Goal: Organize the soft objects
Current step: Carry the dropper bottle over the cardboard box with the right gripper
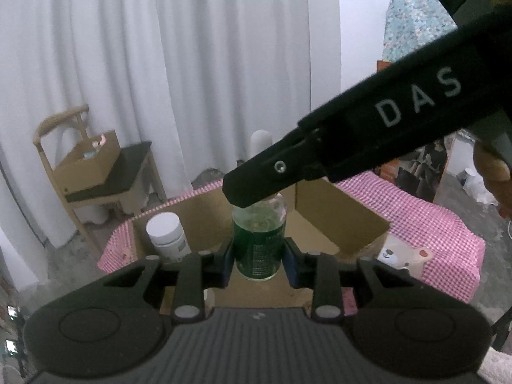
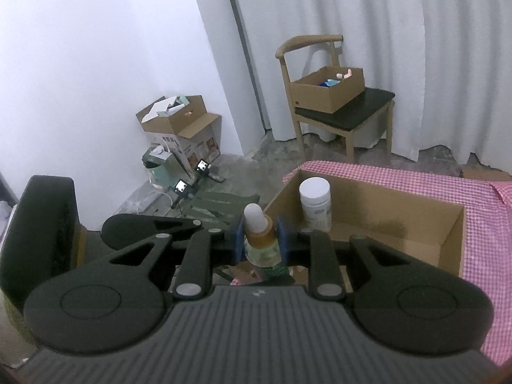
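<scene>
Two claws grip one dropper bottle (image 1: 258, 243): my left claw (image 1: 259, 257) clamps its green body, my right claw (image 2: 261, 240) pinches its neck. It hangs above the open cardboard box (image 2: 416, 220) beside a white jar (image 2: 315, 204). Uneven pulling could twist the cap loose or slip the glass.

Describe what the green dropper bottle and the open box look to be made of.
Dropper bottle: clear, glossy glass or hard plastic; green liquid shows through; the white bulb looks matte, rubbery. Open box: plain brown cardboard, matte, with folded flaps.
</scene>
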A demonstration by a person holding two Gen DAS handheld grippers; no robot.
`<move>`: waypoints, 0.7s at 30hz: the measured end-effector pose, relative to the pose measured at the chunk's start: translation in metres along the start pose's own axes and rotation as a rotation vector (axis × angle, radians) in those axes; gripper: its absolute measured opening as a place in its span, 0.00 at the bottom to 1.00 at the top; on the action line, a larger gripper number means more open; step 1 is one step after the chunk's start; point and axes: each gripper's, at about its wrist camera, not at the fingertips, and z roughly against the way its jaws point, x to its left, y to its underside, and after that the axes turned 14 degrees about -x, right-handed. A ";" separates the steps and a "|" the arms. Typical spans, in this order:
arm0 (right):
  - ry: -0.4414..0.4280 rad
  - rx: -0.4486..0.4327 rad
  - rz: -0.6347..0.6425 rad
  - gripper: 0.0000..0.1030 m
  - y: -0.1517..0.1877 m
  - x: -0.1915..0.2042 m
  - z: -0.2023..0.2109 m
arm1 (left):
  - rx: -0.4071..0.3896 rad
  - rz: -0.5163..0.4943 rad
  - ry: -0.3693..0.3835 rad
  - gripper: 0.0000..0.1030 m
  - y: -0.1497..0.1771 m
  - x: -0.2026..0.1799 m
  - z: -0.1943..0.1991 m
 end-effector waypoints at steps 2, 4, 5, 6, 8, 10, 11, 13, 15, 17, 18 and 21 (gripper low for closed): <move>0.000 0.019 -0.006 0.20 -0.001 -0.010 -0.013 | 0.029 0.019 0.006 0.32 0.003 0.007 -0.016; 0.000 0.042 -0.017 0.20 0.002 -0.021 -0.028 | 0.062 0.032 0.009 0.32 0.008 0.012 -0.030; 0.001 0.055 -0.023 0.20 0.004 -0.026 -0.037 | 0.086 0.044 0.012 0.32 0.012 0.016 -0.040; 0.000 0.069 -0.035 0.20 0.007 -0.032 -0.045 | 0.106 0.055 0.014 0.32 0.016 0.018 -0.048; 0.000 0.099 -0.060 0.20 0.015 -0.044 -0.062 | 0.148 0.075 0.018 0.32 0.026 0.023 -0.062; -0.004 0.125 -0.093 0.20 0.024 -0.057 -0.077 | 0.178 0.088 0.019 0.32 0.033 0.026 -0.073; -0.005 0.135 -0.107 0.20 0.029 -0.061 -0.084 | 0.193 0.096 0.021 0.32 0.037 0.029 -0.078; -0.008 0.151 -0.128 0.20 0.038 -0.069 -0.094 | 0.222 0.110 0.024 0.32 0.044 0.032 -0.087; -0.011 0.167 -0.149 0.20 0.046 -0.076 -0.104 | 0.249 0.117 0.026 0.32 0.050 0.034 -0.093; -0.015 0.179 -0.164 0.20 0.054 -0.080 -0.114 | 0.272 0.127 0.030 0.33 0.056 0.036 -0.098; -0.016 0.185 -0.170 0.20 0.057 -0.083 -0.118 | 0.281 0.131 0.032 0.34 0.059 0.037 -0.100; -0.020 0.203 -0.185 0.20 0.067 -0.088 -0.128 | 0.291 0.189 0.057 0.37 0.063 0.045 -0.104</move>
